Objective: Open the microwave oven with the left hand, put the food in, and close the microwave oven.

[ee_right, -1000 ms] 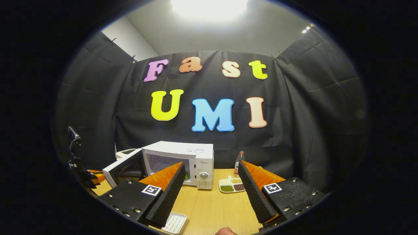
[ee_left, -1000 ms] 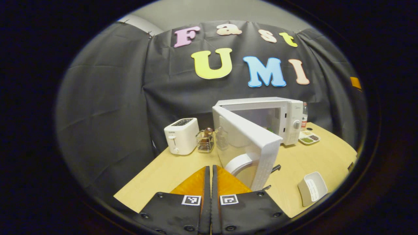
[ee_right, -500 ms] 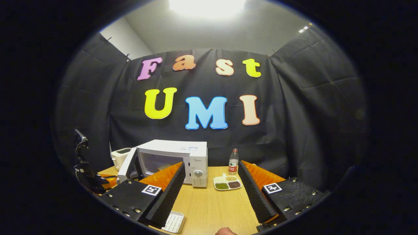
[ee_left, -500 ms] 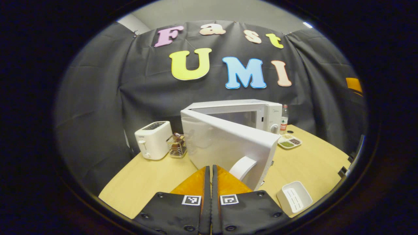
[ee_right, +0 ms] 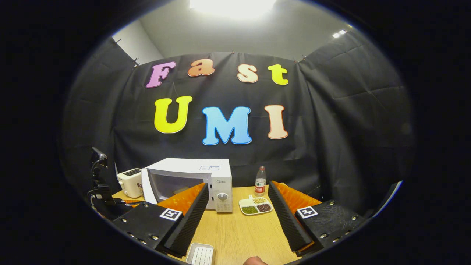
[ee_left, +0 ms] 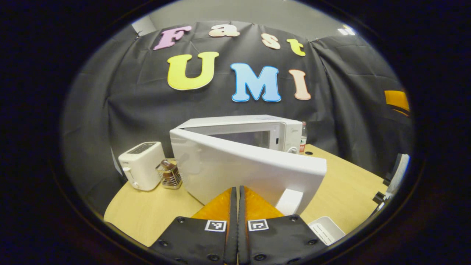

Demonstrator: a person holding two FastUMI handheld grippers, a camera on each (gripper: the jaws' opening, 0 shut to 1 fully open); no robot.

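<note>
We hold the left gripper (ee_left: 237, 206) low in the left gripper view, at bottom centre, its two fingers pressed flat together with nothing between them. Clenched like that it works as a blunt pusher, and it points straight at the outer face of the door (ee_left: 243, 173), which stands across the middle of the frame, partly swung toward the microwave (ee_left: 254, 129) behind it. Whether the tips actually touch the door we cannot tell. The handle (ee_left: 289, 201) sits just right of the fingers, ungrasped, which suits a push better than a pull.

In the right gripper view, the right gripper (ee_right: 237, 217) hangs at the bottom with its fingers spread wide and nothing in them; we judge its part is done and it waits clear of the door's swing. The microwave (ee_right: 191, 182) lies at lower left there, its door near the body. We cannot make out the food inside. A small white tray (ee_right: 200, 254) sits on the table (ee_right: 239, 232) at the bottom edge.

We judge the closing step is under way, with the door not yet latched.
</note>
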